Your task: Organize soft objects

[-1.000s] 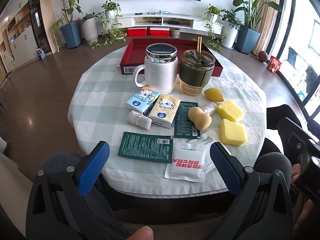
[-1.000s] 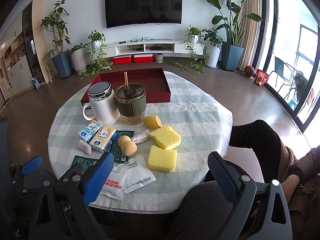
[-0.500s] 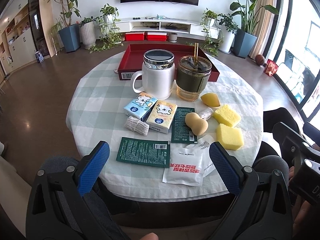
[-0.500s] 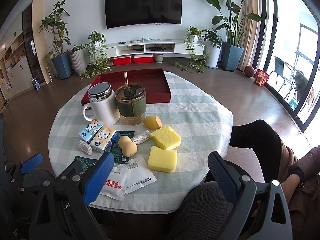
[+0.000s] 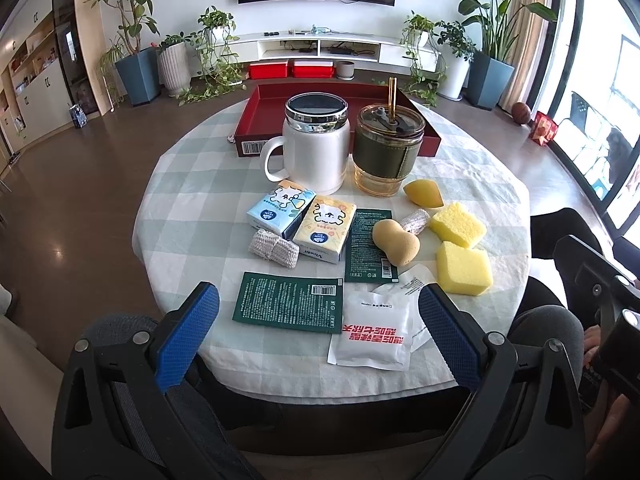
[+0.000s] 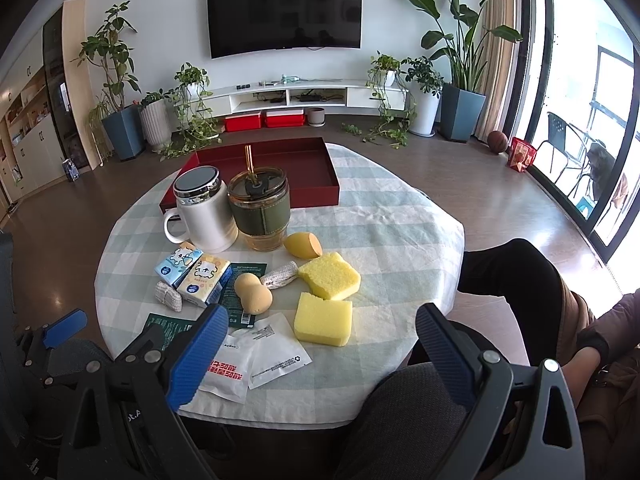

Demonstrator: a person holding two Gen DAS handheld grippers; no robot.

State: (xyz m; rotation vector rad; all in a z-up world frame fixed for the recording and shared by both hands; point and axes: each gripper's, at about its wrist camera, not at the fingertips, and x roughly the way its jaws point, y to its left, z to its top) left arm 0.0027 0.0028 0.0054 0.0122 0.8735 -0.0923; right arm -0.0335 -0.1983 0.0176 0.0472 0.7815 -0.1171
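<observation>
Two yellow sponges (image 5: 463, 267) (image 6: 324, 317) lie at the table's right. A second sponge (image 5: 457, 224) (image 6: 330, 274) is just behind. A tan gourd-shaped sponge (image 5: 395, 241) (image 6: 252, 293) and a yellow teardrop sponge (image 5: 422, 193) (image 6: 302, 245) lie near them. Two tissue packs (image 5: 305, 220) (image 6: 194, 272) and two rolled cloths (image 5: 274, 247) (image 5: 415, 221) sit mid-table. My left gripper (image 5: 319, 331) is open and empty over the near edge. My right gripper (image 6: 320, 354) is open and empty, held back from the table.
A red tray (image 5: 276, 96) (image 6: 320, 164) stands at the back. A white mug (image 5: 314, 148) and a green-sleeved tumbler with straw (image 5: 386, 148) stand before it. Green sachets (image 5: 289, 307) and white sachets (image 5: 372, 332) lie near the front edge. A person's legs (image 6: 508, 280) are at the right.
The left gripper has tilted up and drawn slightly back, so the table sits lower in its view. The right gripper has barely moved. Both stay open.
</observation>
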